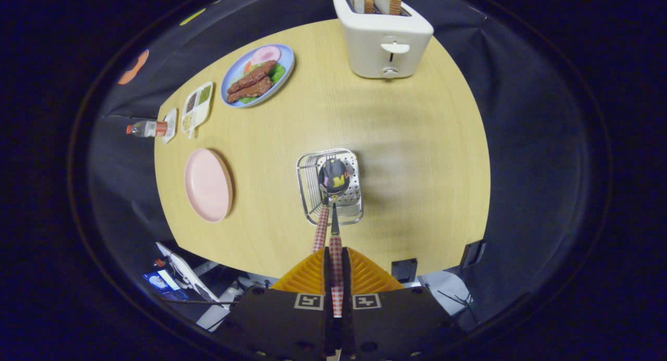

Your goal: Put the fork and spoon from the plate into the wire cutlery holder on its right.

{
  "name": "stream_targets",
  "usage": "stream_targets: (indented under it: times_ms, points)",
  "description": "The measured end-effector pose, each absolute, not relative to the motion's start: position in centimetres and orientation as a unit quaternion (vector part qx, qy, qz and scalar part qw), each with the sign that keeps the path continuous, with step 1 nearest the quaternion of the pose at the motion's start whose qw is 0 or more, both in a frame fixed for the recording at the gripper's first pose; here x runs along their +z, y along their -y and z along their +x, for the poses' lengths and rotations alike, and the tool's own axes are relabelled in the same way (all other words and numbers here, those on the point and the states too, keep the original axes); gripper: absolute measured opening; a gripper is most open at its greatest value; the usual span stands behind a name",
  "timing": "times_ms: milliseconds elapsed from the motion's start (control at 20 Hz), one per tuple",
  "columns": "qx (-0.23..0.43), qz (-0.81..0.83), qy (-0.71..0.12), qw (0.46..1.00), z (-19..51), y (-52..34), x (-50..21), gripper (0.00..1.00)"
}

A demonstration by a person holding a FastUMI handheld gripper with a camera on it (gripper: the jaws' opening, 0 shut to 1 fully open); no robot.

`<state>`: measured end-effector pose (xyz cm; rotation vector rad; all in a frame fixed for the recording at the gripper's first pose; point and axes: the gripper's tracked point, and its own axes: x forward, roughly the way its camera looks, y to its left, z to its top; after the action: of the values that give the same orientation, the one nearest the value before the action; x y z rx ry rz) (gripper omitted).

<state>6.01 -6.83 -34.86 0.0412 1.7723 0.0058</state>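
Tongs [334,257] clenched on spoon [333,179] handle, bowl hung over wire cutlery holder [330,186]. Risk: early release, spoon glancing off rim onto counter [406,158].

Spoon [333,181] over wire holder [330,186] (plate [208,184] to its left).

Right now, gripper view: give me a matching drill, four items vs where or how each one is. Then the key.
Items:
1. spoon
2. pink plate
3. toaster
4. blue plate

States:
A. bare, left of the wire cutlery holder
B. handle clamped in the gripper, whose jaws are shut on it, bowl over the holder
C. holds meat slices and greens
D. two bread slices standing in its slots

Pairs: 1-B, 2-A, 3-D, 4-C
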Motion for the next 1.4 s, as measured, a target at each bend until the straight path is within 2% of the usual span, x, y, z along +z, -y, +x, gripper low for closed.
stream_targets:
  times_ms: [450, 950, 1300, 1350, 1400]
  points:
    - [-0.028, 0.014, -0.805, 0.592, 7.0, 6.3, -38.1, 0.06]
    - [-0.015, -0.011, -0.771, 0.637, 8.9, 4.7, -37.5, 0.11]
    - [0.027, -0.013, -0.736, 0.676, 7.8, 1.0, -35.1, 0.28]
    - [0.042, -0.022, -0.726, 0.686, 7.5, 0.2, -34.5, 0.41]
    - [0.052, -0.025, -0.716, 0.696, 7.3, -0.6, -34.2, 0.45]
